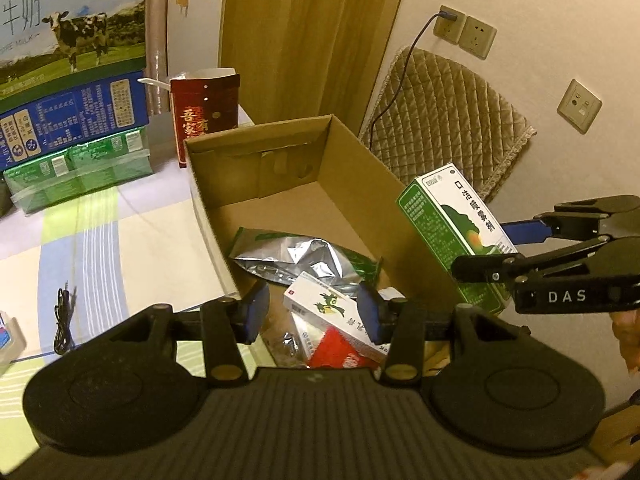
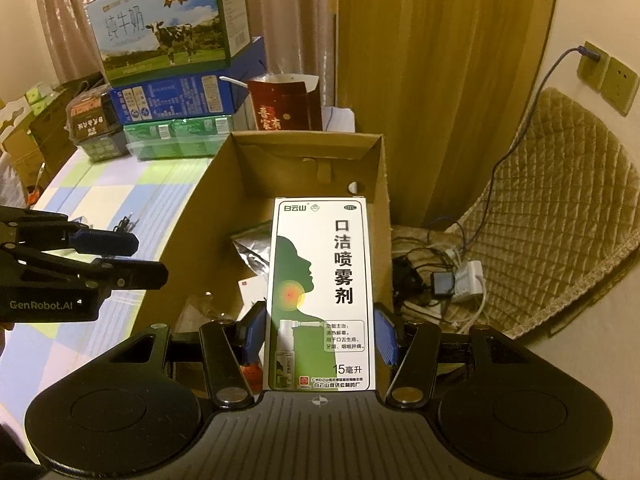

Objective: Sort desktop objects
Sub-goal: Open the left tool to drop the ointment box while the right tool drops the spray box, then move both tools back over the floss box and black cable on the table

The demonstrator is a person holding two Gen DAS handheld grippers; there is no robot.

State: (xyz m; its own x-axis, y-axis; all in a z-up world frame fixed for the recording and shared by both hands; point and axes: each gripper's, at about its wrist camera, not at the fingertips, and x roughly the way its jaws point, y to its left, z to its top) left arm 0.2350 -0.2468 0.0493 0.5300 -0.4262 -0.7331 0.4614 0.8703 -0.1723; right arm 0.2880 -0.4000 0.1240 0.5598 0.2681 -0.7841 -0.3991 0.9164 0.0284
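Green-and-white spray box [image 2: 320,292] is sitting clamped between the right tool's [image 2: 320,336] blue pads above the cardboard box [image 2: 224,200]; beside it, the left tool [image 1: 314,312] is hanging open, empty.

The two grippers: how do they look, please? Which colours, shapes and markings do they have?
Both are matte black. The left gripper and right gripper have blue ribbed pads, a ribbed base with round discs, and brass-coloured pivot screws. White lettering: "GenRobot.AI" on the left, "DAS" on the right.
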